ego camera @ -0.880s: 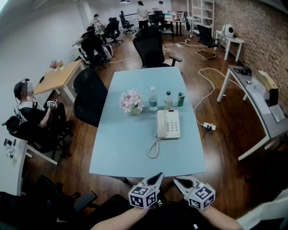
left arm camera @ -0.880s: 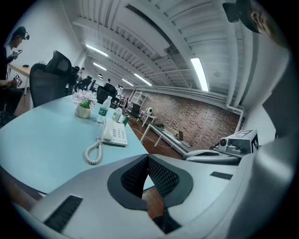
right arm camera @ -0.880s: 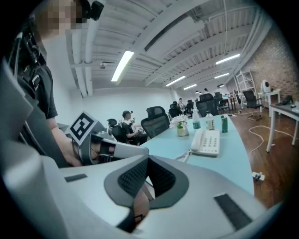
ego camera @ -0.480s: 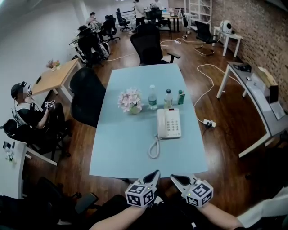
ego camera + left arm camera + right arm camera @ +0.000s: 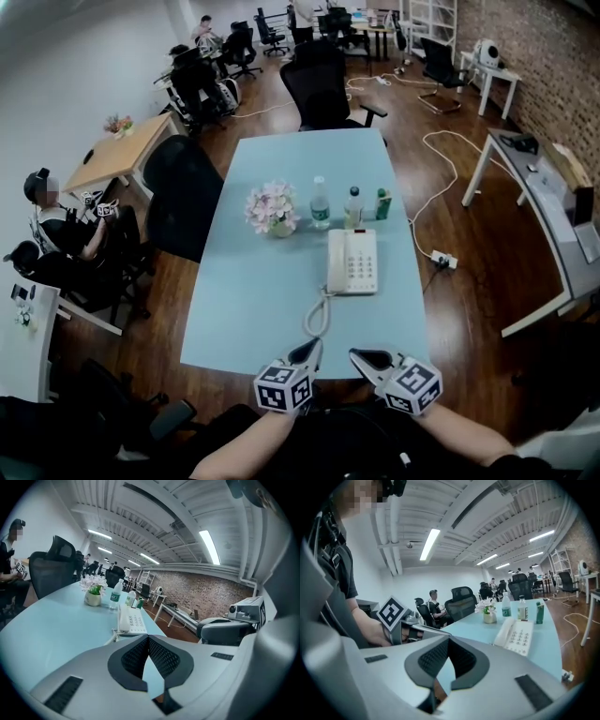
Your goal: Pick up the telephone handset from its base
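On table (image 5: 253, 300), telephone (image 5: 352, 262); print unreadable

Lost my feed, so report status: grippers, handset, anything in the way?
Shut and empty: left gripper, right gripper, at near table edge. Untouched handset on its base. Only coiled cord lies between.

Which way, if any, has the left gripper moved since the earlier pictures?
Yes: forward. The left gripper now reaches over the table's near edge, closer to the telephone cord.
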### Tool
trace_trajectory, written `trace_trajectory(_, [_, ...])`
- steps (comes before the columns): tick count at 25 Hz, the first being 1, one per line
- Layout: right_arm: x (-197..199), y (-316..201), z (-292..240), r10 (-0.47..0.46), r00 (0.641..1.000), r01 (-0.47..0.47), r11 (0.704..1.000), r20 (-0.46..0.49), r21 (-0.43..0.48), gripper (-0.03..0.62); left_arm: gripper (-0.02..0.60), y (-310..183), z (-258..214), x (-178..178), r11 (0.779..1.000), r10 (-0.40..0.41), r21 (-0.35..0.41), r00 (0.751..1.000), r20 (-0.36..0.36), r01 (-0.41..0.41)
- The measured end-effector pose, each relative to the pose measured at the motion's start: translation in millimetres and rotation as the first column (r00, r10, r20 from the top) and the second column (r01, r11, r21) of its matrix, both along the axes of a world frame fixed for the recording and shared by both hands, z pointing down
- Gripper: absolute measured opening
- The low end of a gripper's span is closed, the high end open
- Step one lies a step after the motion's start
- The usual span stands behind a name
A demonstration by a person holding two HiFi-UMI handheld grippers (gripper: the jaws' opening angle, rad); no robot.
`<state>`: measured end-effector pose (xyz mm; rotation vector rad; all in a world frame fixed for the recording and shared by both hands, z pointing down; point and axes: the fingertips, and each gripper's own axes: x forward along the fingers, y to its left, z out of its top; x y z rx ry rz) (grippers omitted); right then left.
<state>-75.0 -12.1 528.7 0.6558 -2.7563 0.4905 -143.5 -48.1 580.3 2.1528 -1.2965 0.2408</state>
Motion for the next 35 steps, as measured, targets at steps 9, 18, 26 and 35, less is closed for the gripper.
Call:
trace_trajectory(9, [40,-68,-3,-0.032,0.999,0.032,0.999,0.025,0.017,0.015,0.0,-106,3,14,0.998,-0.056,0.04,0.995,0.083,0.053])
trace_trajectory(18, [84,-118,3,0.003,0.998,-0.001,1.0,0.065,-0.022,0.015,0.124,-224,42,20,0.995,-0.102,0.004,0.965,0.242,0.105])
trace_trajectory(26, [129,-140,18,0.053,0.997,-0.05,0.997,0.055,-0.06,0.015,0.25,-296,86,29,0.988,-0.099,-0.077,0.931,0.351,0.135])
trace_trajectory(35, [151,-159,25,0.083,0.995,-0.079,0.993,0.052,-0.085,0.015,0.25,-328,111,26,0.977,-0.125,-0.116,0.915,0.384,0.182])
